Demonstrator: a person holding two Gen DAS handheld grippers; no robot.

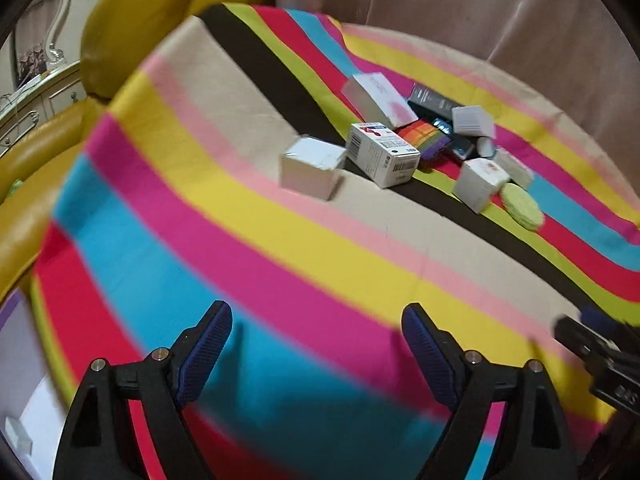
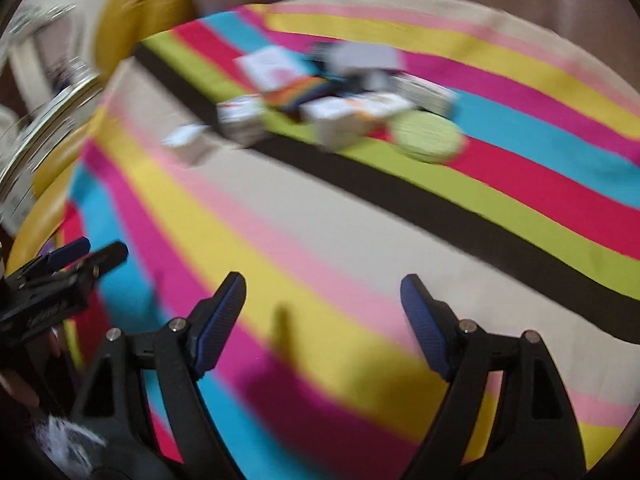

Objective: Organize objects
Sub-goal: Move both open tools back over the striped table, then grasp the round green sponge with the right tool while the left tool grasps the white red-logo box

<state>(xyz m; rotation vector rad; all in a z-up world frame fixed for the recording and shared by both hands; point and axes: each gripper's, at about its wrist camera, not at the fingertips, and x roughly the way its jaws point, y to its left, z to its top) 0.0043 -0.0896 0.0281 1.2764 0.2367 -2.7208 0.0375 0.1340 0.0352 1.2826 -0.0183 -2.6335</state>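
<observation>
A pile of small boxes lies at the far side of a striped cloth [image 1: 248,240]. It holds a plain white box [image 1: 310,168], a white box with a barcode [image 1: 382,154], a white box with a pink mark [image 1: 378,98], a rainbow item [image 1: 426,140], dark boxes [image 1: 434,100] and a pale green round pad [image 1: 522,206]. My left gripper [image 1: 316,344] is open and empty, well short of the pile. My right gripper [image 2: 322,312] is open and empty; its view is blurred, with the pad [image 2: 430,136] and boxes [image 2: 340,126] far ahead.
A mustard yellow leather sofa [image 1: 132,28] curves behind the cloth at the left. A pink curtain [image 1: 460,8] hangs behind. The right gripper shows at the edge of the left wrist view [image 1: 600,356], and the left gripper at the edge of the right wrist view [image 2: 60,276].
</observation>
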